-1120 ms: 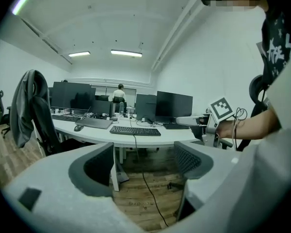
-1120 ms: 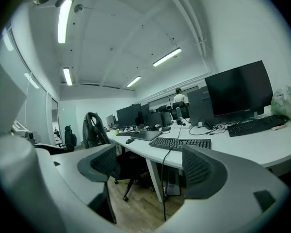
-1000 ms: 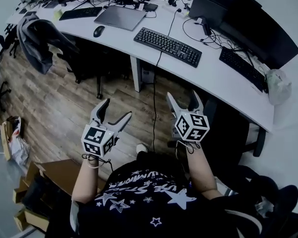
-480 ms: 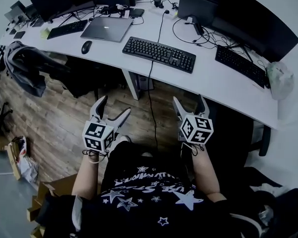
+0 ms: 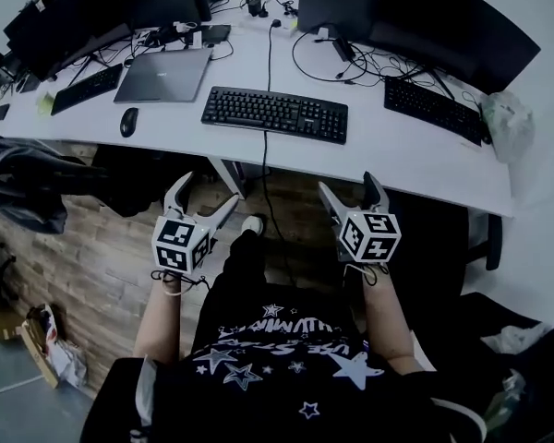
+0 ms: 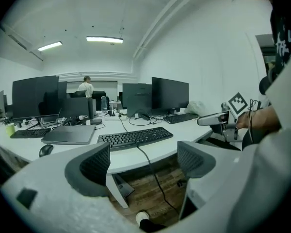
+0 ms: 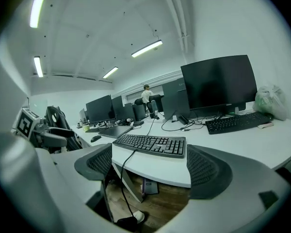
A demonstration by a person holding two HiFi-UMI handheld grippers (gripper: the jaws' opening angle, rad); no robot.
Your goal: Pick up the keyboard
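A black keyboard (image 5: 275, 113) lies on the white desk (image 5: 351, 160), its cable hanging over the front edge; it also shows in the left gripper view (image 6: 135, 138) and the right gripper view (image 7: 152, 144). My left gripper (image 5: 201, 201) is held in front of the desk, short of its edge, jaws wide apart with nothing between them. My right gripper (image 5: 348, 197) hangs likewise below the desk edge, open and empty. Both point toward the keyboard from a distance.
On the desk sit a closed laptop (image 5: 164, 74), a mouse (image 5: 127, 121), a second keyboard (image 5: 434, 109) at right, a third (image 5: 85, 88) at left, monitors (image 5: 415, 26) behind, and a plastic bag (image 5: 503, 123). A jacket on a chair (image 5: 28, 183) is at left. A person (image 6: 86, 86) stands far back.
The desk and keyboard have drawn nearer and shifted toward the centre of the head view. Both grippers have advanced toward the desk, still spread and empty.
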